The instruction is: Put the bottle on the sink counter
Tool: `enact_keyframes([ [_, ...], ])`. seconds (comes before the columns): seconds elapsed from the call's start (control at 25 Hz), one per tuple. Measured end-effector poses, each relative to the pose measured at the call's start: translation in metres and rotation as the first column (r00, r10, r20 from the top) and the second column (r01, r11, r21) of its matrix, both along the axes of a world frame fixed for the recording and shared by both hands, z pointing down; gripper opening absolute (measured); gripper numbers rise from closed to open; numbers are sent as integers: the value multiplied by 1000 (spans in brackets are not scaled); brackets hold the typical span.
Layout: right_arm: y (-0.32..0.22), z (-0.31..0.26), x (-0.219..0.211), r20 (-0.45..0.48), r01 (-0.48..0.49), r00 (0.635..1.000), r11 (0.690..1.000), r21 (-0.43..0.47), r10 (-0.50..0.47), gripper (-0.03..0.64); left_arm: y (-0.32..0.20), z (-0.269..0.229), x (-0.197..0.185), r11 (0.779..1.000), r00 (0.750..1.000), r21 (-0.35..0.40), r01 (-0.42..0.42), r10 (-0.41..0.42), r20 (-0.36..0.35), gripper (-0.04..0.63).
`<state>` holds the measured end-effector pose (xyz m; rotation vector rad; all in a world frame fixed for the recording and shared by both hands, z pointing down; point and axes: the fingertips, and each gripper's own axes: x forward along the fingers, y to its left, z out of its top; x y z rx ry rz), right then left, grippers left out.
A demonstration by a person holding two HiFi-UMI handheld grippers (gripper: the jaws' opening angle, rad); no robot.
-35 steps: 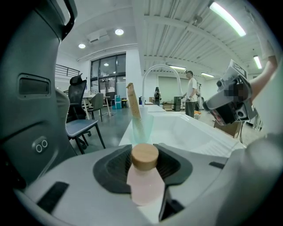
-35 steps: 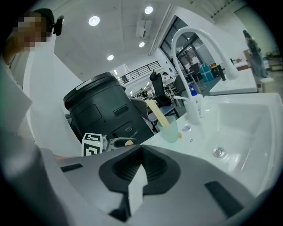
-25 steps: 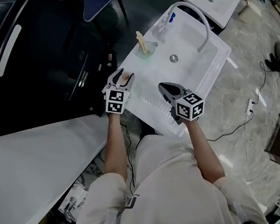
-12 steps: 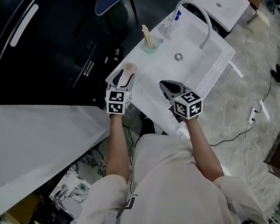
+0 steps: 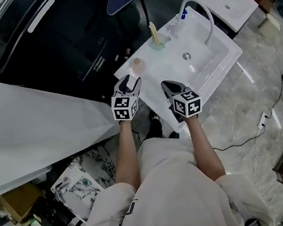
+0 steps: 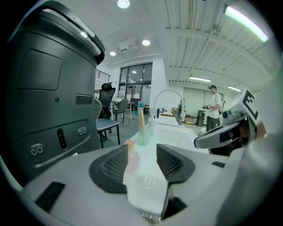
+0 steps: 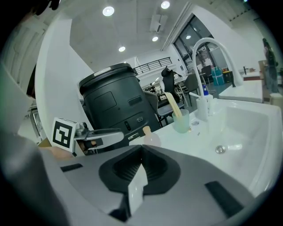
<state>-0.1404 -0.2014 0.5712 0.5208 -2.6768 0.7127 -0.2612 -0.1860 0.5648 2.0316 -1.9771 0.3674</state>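
Found bottle (image 5: 137, 64) upright on sink counter (image 5: 150, 80), on the flat part left of the basin (image 5: 210, 50), free of both tools. Noted small rounded body, clear with a pinkish tint, tan cap; contents not readable. Logged pale green translucent cup (image 5: 156, 42) farther along the counter near the faucet (image 5: 198, 8), holding a flat tan stick (image 5: 152, 32) that leaned on its rim. Saw basin white and glossy, with round metal drain (image 5: 186, 55) in its floor and faucet a tall white arch. Recorded left gripper (image 6: 142, 150) level over the counter edge, ribbed dark pads spread, bottle visible in the gap just beyond the tips, nothing pinched. Recorded right gripper (image 7: 141, 148) beside it, near the basin's front corner, pads pressed together, empty. Noted both forearms extended forward, roughly parallel.
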Motion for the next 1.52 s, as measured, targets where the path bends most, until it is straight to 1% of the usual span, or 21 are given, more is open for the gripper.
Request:
enact_keyframes([
  [0.24,13,-2,-1,0,-11,1000,1000,17,11,6,21,-15,13,998,997,12,66,-66,-29,202],
  [0.36,20,-4,1,5,-20,1000,999,29,20,6,34,-20,18,995,994,8,100,-100,-34,202],
  [0.52,29,-7,8,8,-31,999,998,54,31,6,54,-27,27,990,990,25,138,-137,-42,202],
  [0.76,40,-14,22,27,-59,998,994,92,57,6,81,-28,46,990,990,35,137,-136,-21,195],
  [0.96,47,-14,36,5,-49,999,992,114,49,6,92,-33,55,987,989,53,151,-150,-22,184],
  [1.08,50,-15,49,22,-63,998,992,111,61,6,99,-35,62,984,986,55,167,-167,-16,161],
  [1.24,53,-10,60,22,-71,997,991,109,69,6,107,-30,68,985,987,61,164,-163,-9,138],
  [1.4,54,-8,70,20,-71,997,991,112,70,6,115,-17,74,987,988,39,154,-155,14,101],
  [1.52,48,-10,73,37,-84,996,991,105,81,6,116,-14,74,988,988,36,150,-151,23,58],
])
